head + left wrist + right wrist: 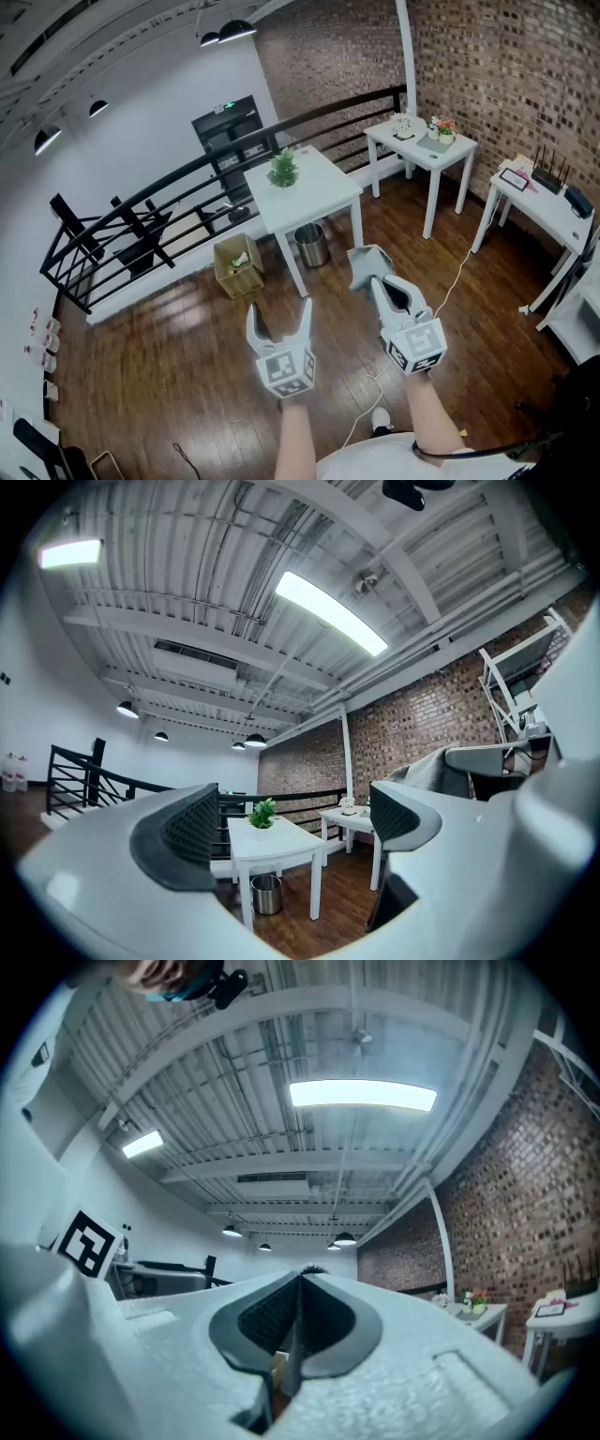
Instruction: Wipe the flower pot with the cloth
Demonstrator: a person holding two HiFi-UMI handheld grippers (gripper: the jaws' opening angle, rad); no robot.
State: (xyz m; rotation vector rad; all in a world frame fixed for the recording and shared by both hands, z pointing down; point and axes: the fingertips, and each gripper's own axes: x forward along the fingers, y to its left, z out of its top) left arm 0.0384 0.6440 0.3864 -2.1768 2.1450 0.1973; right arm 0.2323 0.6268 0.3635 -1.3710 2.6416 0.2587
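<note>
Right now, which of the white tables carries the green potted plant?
The square table by the black railing, with the metal bin beneath it. The potted plant stands there; the tables along the brick wall hold only small items.

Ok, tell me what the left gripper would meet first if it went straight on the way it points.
Probably the white table, near its potted plant. Both sit framed between the open jaws of the left gripper, and nothing nearer shows in that line. Depth is hard to judge.
</note>
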